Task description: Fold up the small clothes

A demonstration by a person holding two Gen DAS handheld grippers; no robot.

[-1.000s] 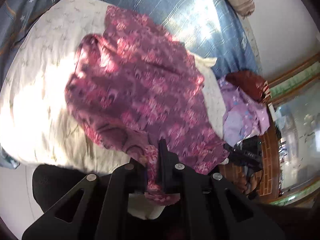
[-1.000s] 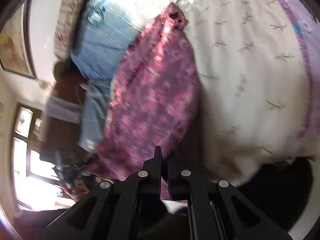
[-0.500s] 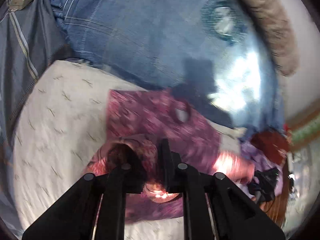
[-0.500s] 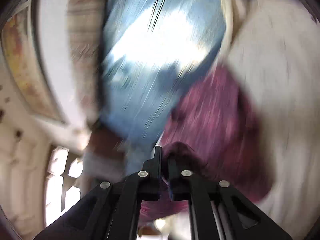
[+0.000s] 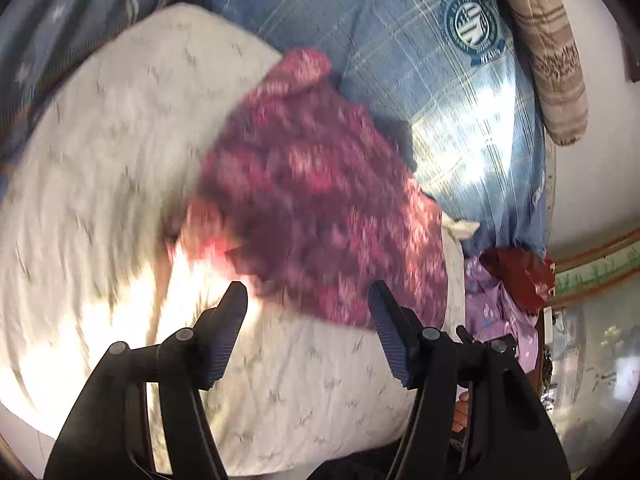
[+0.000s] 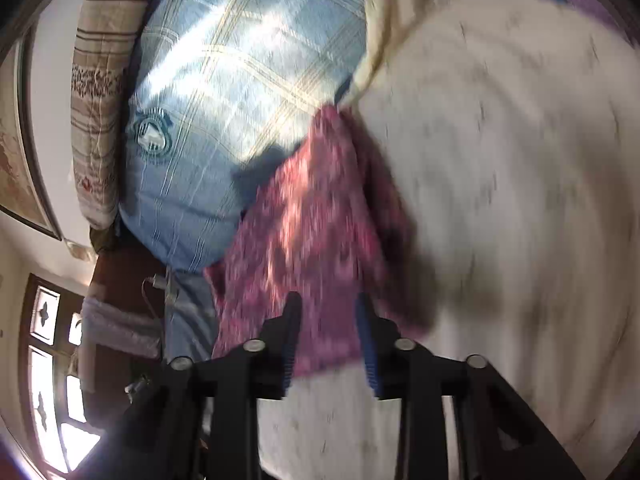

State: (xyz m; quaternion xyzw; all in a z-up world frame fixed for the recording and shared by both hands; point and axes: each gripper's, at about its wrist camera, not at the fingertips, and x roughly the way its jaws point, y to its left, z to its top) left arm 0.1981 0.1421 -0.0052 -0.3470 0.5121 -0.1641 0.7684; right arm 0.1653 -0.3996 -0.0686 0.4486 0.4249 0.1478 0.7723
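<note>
The bed (image 5: 100, 184) fills most of both wrist views, covered with a cream sheet printed with small grey sprigs; sunlight falls bright on the part of it nearest the left camera.

A big blue plaid pillow (image 5: 420, 64) lies at the bed's far end. It carries a round dark-teal crest with a ring of lettering, too blurred and small to read in either view. Past the pillow, against the pale wall, leans a brown striped bolster (image 5: 548, 52).

The magenta patterned garment (image 5: 320, 200) lies bunched on the sheet, its far tip touching the blue pillow's lower edge and its near hem toward the cameras. Motion blur smears its print, so the pattern cannot be made out beyond pink blotches on dark purple.

Off the bed's edge, to the garment's right in the left view, sits a heap of lilac printed cloth (image 5: 496, 312) with a dark red cloth (image 5: 520, 272) just beyond it.

The left gripper (image 5: 308, 300) has its fingers wide apart, having just been opening; the garment's near hem lies beyond the tips and nothing is clamped. The right gripper (image 6: 326, 308) has its fingers parted less widely, also just opened; the garment's near edge shows in the gap between them, but the pads do not press on it.
</note>
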